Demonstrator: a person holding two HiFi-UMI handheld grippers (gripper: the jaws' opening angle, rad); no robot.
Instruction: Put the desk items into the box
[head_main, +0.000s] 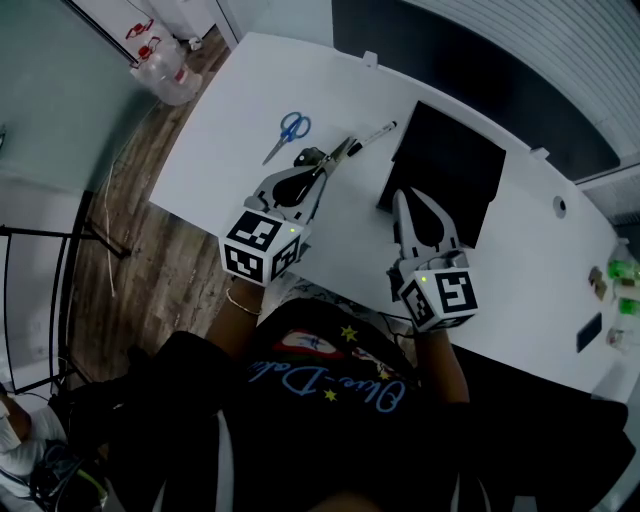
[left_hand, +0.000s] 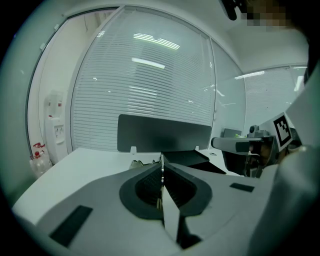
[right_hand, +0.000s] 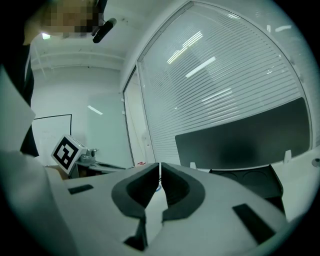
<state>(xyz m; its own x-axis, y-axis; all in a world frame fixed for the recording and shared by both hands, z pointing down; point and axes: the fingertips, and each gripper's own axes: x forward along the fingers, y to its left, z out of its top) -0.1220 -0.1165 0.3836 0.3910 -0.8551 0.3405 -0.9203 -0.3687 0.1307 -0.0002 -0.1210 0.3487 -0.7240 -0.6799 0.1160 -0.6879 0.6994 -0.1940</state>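
Note:
A black box (head_main: 445, 170) lies open on the white desk (head_main: 240, 110). Blue scissors (head_main: 290, 130) and a black-and-white marker (head_main: 372, 137) rest on the desk to its left. My left gripper (head_main: 318, 176) hangs above the desk, shut on a thin silvery strip (head_main: 336, 158) that points toward the marker. In the left gripper view the strip (left_hand: 161, 167) stands edge-on between the jaws. A small greenish item (head_main: 309, 157) lies beside them. My right gripper (head_main: 404, 200) is shut with nothing in it, at the box's near left corner (right_hand: 250, 182).
Plastic water jugs (head_main: 165, 65) stand on the wooden floor past the desk's far left corner. A dark panel (left_hand: 162, 132) rises along the desk's back edge. Small green and black items (head_main: 618, 290) sit at the desk's right end.

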